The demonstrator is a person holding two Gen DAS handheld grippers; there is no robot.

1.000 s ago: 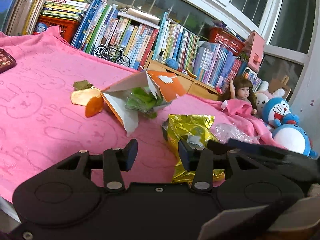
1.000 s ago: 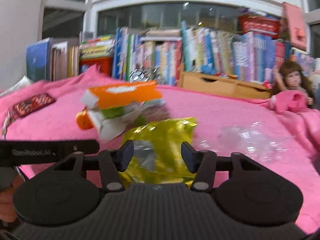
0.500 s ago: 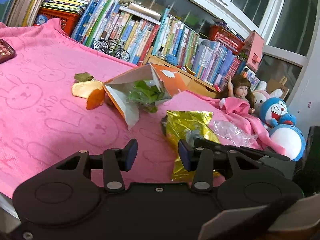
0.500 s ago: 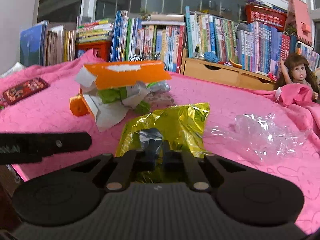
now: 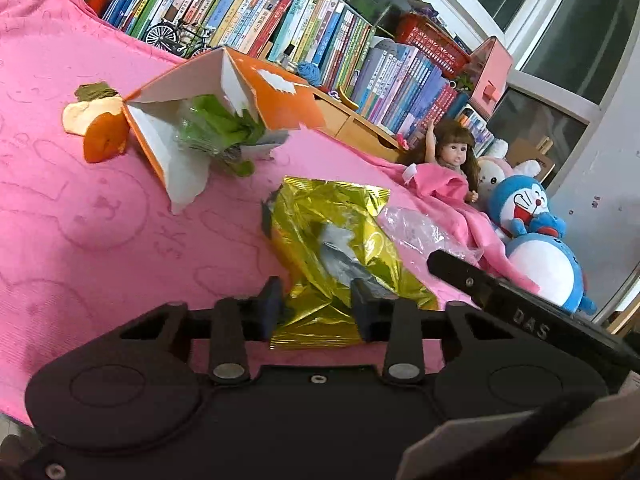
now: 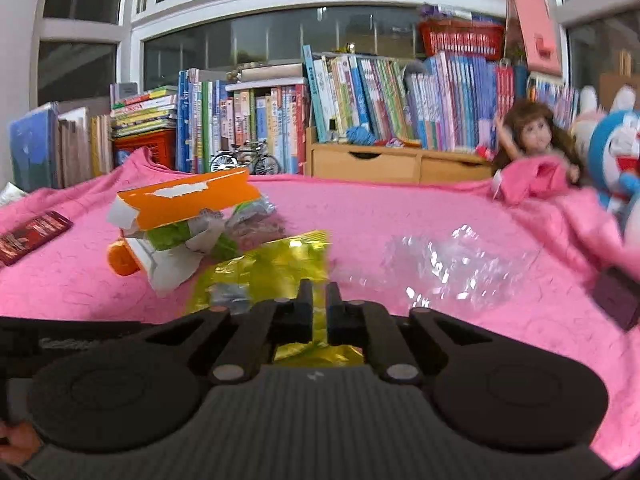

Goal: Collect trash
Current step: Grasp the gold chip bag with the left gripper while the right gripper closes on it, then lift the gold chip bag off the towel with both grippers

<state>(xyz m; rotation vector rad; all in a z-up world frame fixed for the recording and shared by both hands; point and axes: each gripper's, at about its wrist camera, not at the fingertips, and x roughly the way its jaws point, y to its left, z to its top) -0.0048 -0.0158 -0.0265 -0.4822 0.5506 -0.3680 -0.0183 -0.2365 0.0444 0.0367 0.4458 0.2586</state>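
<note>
Your right tool (image 6: 319, 312), jaws just eased apart slightly, pinches the gold wrapper (image 6: 272, 268); your left tool (image 5: 316, 308), jaws narrowing, straddles its near edge (image 5: 332, 248). Grip firmly, then lift slowly.

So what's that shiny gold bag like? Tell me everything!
The gold foil snack bag is crinkly, shiny and yellow-gold, with a crimped top edge and a torn patch showing silver inside. It lies flat and crumpled on the pink blanket, next to a clear plastic wrapper. The right hand-held gripper pinches its near edge, while the left hand-held gripper has been closing around it.
</note>
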